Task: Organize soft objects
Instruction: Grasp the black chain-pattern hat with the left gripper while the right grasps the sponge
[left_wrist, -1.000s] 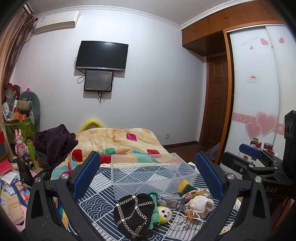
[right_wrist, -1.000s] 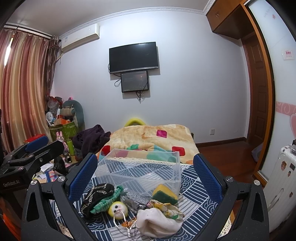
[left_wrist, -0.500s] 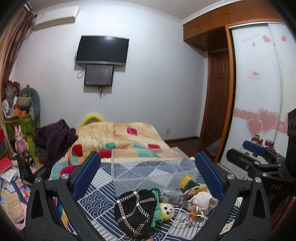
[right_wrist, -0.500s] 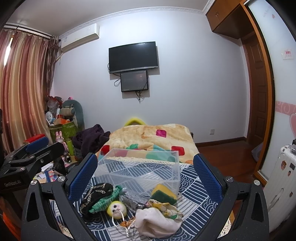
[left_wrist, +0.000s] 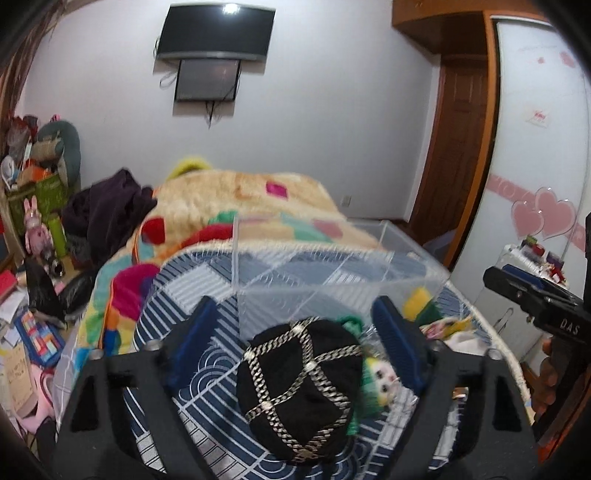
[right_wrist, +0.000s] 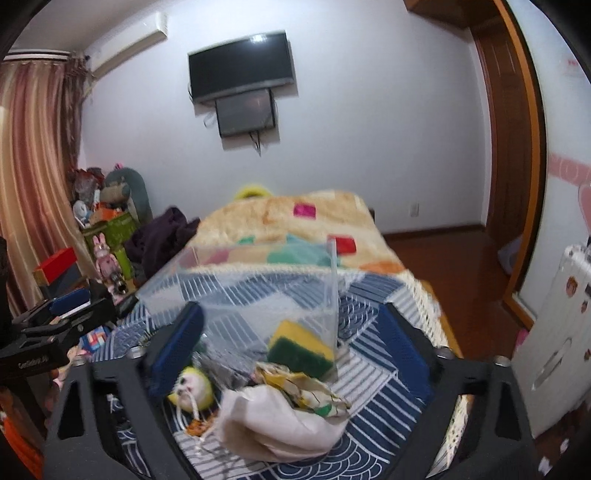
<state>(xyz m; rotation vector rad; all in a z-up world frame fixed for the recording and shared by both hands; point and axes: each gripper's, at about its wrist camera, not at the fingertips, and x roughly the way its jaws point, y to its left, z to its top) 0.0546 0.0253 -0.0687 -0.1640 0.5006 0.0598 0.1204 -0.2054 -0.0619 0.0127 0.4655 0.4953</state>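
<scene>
A clear plastic box (left_wrist: 332, 273) (right_wrist: 258, 280) stands on a blue patterned cloth (left_wrist: 207, 369) on the bed. In front of it lie a black cap with chain trim (left_wrist: 299, 387), a green knit piece (left_wrist: 349, 323), a small yellow doll (left_wrist: 382, 380) (right_wrist: 190, 387), a yellow-green sponge (right_wrist: 301, 345) (left_wrist: 419, 299), a printed cloth (right_wrist: 295, 380) and a cream pouch (right_wrist: 280, 424). My left gripper (left_wrist: 295, 332) is open, its jaws either side of the black cap. My right gripper (right_wrist: 291, 343) is open above the sponge and the cream pouch.
A colourful blanket (left_wrist: 236, 206) covers the bed behind the box. Dark clothes (left_wrist: 103, 210) and a cluttered shelf (left_wrist: 33, 177) sit at the left. A wardrobe (left_wrist: 539, 147) and door (left_wrist: 454, 147) are at the right, with a white suitcase (right_wrist: 554, 332) beside the bed.
Both grippers have moved forward and down toward the pile. The black cap now lies between the left jaws, and the sponge and pouch sit between the right jaws. Both stay open.
</scene>
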